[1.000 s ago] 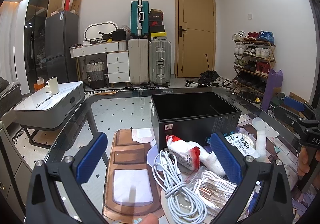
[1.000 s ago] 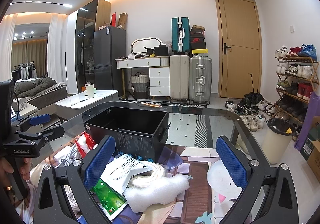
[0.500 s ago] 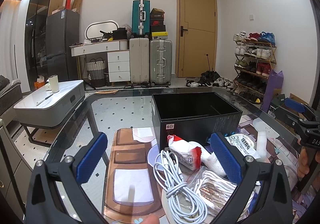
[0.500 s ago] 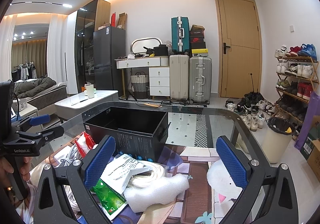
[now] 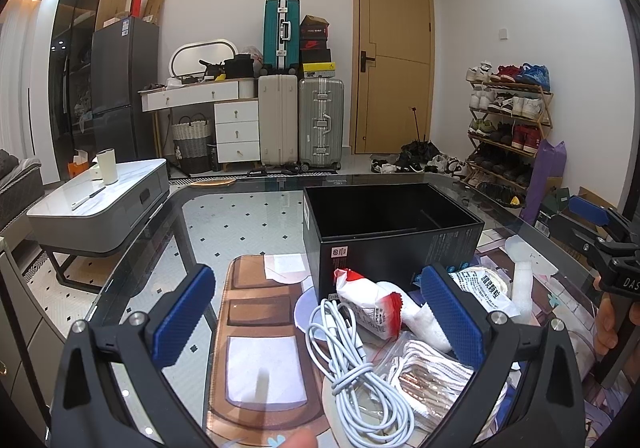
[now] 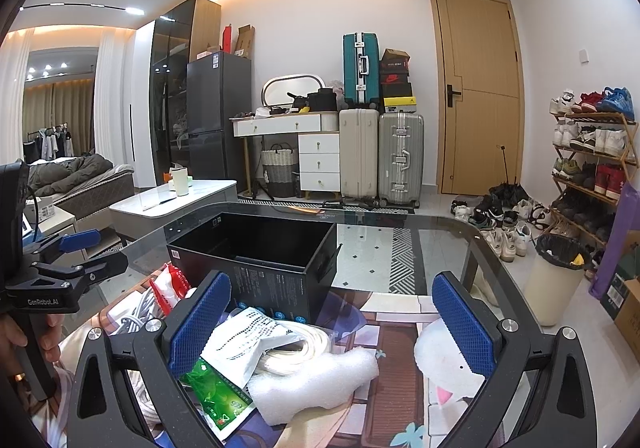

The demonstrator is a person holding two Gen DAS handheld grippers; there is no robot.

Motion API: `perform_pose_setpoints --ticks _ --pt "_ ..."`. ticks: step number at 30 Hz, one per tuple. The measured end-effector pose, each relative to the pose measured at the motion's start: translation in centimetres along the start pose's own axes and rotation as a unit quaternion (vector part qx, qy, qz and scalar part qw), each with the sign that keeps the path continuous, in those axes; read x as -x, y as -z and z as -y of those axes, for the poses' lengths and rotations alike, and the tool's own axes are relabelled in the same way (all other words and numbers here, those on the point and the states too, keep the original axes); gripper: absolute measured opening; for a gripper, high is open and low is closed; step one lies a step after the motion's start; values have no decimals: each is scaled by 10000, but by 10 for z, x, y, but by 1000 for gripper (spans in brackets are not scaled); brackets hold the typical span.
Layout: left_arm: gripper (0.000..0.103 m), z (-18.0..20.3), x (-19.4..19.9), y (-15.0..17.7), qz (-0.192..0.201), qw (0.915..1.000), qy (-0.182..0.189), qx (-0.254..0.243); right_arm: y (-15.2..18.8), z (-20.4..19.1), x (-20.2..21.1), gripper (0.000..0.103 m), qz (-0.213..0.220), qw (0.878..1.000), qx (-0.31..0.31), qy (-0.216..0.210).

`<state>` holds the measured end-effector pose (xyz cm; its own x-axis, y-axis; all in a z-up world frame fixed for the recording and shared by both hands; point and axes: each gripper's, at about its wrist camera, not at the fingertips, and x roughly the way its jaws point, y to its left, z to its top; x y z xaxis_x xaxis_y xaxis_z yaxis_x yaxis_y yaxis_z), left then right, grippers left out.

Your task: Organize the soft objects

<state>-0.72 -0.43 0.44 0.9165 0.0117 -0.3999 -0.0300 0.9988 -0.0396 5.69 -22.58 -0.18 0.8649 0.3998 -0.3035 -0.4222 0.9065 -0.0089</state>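
Clutter is crowding the near end of a glass table (image 5: pixel 208 215) in the left wrist view, where the left gripper (image 5: pixel 316 312) is hovering with its blue pads spread wide and gripping nothing. Lying between and just below those pads is a coiled white cable (image 5: pixel 352 364), with a red-and-white packet (image 5: pixel 368 308) beyond it and a bag of striped cloth (image 5: pixel 432 372) sitting toward the right pad. An open black box (image 5: pixel 392 236) is standing just behind the pile. At far right, a hand is holding the right gripper (image 5: pixel 600 224); its fingers are parted.

From the right wrist view, the right gripper (image 6: pixel 332 324) is likewise hanging spread and empty above the table. A white printed pouch (image 6: pixel 244 344) and a green packet (image 6: pixel 216 396) are lying against the left pad, while a white foam sheet (image 6: pixel 316 380) is resting between the pads, nearer the left one. The black box (image 6: pixel 272 268) is sitting just beyond them. At left, a hand is gripping the left gripper (image 6: pixel 76 252).
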Motion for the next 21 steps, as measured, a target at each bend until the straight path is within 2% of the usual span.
perform_pose_setpoints --ticks 10,16,21 --pt "103 -1 -6 1 -308 9994 126 21 0 -2 -5 102 -137 9999 -7 -96" --pt "103 0 -12 4 -607 9979 234 -16 3 -7 -15 102 -507 9986 78 -114" --pt "103 -1 -22 9 -994 9945 316 40 7 -5 -28 102 -1043 9945 -12 -63"
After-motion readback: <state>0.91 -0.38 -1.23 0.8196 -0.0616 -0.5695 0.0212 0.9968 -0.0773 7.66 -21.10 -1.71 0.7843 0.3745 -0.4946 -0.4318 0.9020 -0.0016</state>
